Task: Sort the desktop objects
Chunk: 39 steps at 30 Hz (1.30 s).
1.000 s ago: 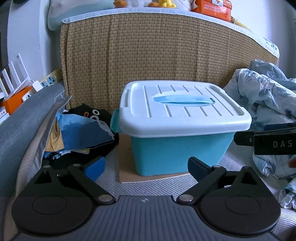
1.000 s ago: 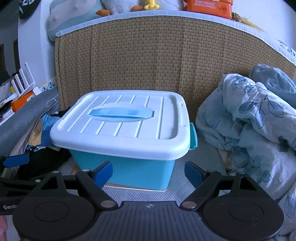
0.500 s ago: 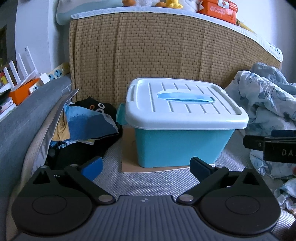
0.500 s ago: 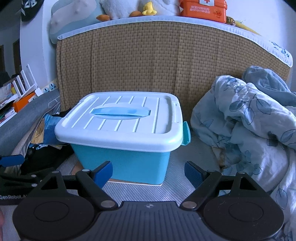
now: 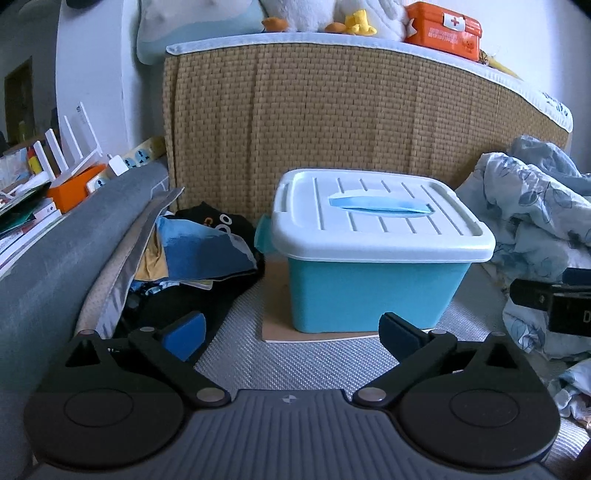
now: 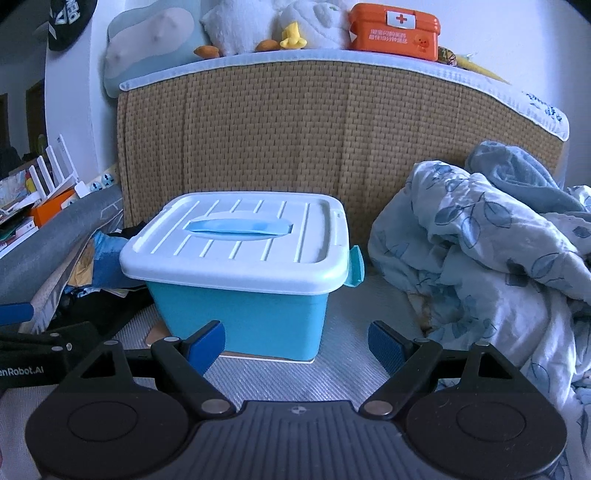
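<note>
Smooth rectangular blue storage box [image 6: 240,306], ribbed white lid [image 6: 243,240], woven wicker headboard [image 6: 295,140] behind

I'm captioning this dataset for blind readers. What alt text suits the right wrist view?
A closed blue storage box with a white lid sits ahead of the open right gripper, before a woven headboard. A rumpled leaf-print quilt lies to its right.

Ahead of the grippers, a turquoise storage box [image 6: 243,314] is topped by a pale, ribbed white lid [image 6: 240,243] with a light blue handle [image 6: 240,229]. Behind it, a tan woven headboard [image 6: 295,147] is seen, edged in pale blue. To the right, a white quilt [image 6: 491,266] is patterned with blue leaves. Above, an orange first-aid box [image 6: 395,31] is marked with a red cross. Blue pads [image 6: 207,347] are borne on the black gripper fingers.
</note>
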Motion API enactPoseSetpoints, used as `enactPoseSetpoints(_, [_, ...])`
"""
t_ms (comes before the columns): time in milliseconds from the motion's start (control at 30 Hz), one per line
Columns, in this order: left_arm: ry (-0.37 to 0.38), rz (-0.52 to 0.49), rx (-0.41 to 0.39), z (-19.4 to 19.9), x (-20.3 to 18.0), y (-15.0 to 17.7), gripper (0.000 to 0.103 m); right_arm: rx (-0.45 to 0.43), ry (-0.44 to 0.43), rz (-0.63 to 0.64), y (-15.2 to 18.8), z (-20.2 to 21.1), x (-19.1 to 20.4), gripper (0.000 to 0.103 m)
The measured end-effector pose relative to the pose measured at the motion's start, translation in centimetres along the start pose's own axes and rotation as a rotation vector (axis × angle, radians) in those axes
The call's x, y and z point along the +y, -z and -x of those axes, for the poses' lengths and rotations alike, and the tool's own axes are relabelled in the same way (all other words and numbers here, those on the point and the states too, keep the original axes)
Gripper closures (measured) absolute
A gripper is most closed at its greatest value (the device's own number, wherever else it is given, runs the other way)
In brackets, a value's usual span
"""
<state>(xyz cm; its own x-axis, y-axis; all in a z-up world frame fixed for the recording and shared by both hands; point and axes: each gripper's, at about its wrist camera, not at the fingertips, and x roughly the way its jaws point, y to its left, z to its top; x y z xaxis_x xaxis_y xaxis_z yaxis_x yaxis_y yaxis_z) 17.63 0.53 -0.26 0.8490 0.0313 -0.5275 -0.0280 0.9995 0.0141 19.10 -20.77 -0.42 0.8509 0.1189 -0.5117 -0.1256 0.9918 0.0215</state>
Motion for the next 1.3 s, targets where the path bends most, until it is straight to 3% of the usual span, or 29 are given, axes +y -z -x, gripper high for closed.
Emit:
enactPoseSetpoints(200, [-0.008,0.0,-0.016,1.2,0.1,-0.3,0.0,-0.034,0.01,-0.01,0.2,1.7,-0.3,0.015])
enactPoseSetpoints(1300, [0.01,-0.041,-0.07,8.7,-0.9,1.7,0.0,-0.032,0.025,-0.025,3.3,7.5,-0.1,0.015])
